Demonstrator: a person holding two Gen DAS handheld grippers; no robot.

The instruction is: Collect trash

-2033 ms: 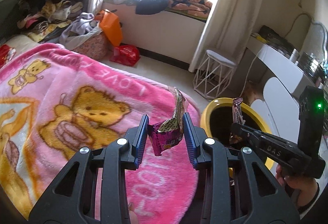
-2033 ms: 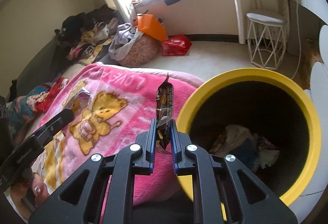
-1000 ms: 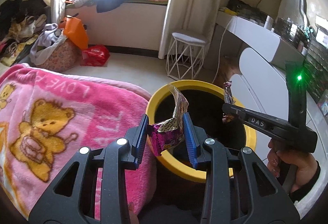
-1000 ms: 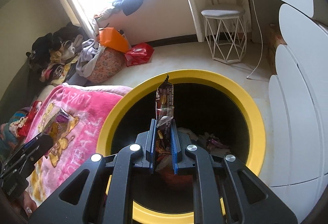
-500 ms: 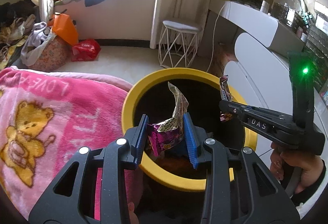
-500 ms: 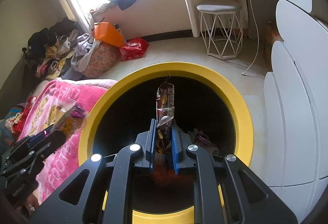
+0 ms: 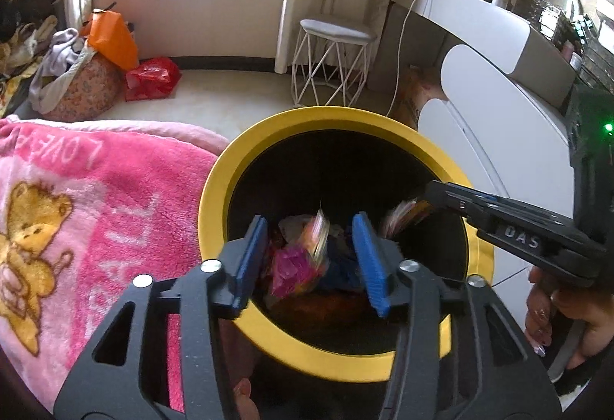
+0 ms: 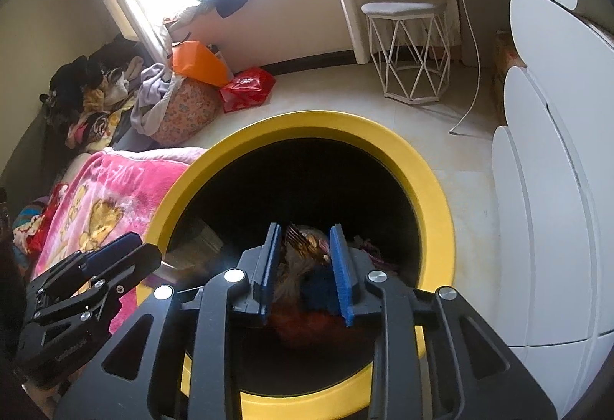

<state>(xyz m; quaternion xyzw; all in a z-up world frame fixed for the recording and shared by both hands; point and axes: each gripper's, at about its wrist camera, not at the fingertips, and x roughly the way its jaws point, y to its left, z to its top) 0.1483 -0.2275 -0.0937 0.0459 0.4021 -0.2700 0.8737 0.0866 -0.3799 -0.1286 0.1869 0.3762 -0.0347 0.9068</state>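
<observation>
Both grippers hang over the black bin with the yellow rim (image 7: 215, 197) (image 8: 307, 120). My left gripper (image 7: 310, 220) is opening. A purple snack wrapper (image 7: 303, 258) shows blurred and loose between its blue pads, free of both, dropping into the bin. My right gripper (image 8: 305, 230) is opening too, and its dark brown wrapper (image 8: 305, 241) is slipping down between the pads without touching them. In the left wrist view the right gripper (image 7: 441, 193) reaches in from the right, with the brown wrapper (image 7: 403, 214) blurred below its tip. Other trash lies at the bin's bottom.
A pink teddy-bear blanket (image 7: 96, 197) lies against the bin's left side. White rounded cabinets (image 8: 556, 189) stand close on the right. Behind the bin are a white wire stool (image 7: 334, 63), a hanging cable (image 8: 472, 74), a red bag (image 7: 153, 78) and an orange bag (image 7: 111, 40).
Both grippers came forward and down over the bin. Their jaws spread, and both wrappers, held upright before, have left the pads and are falling.
</observation>
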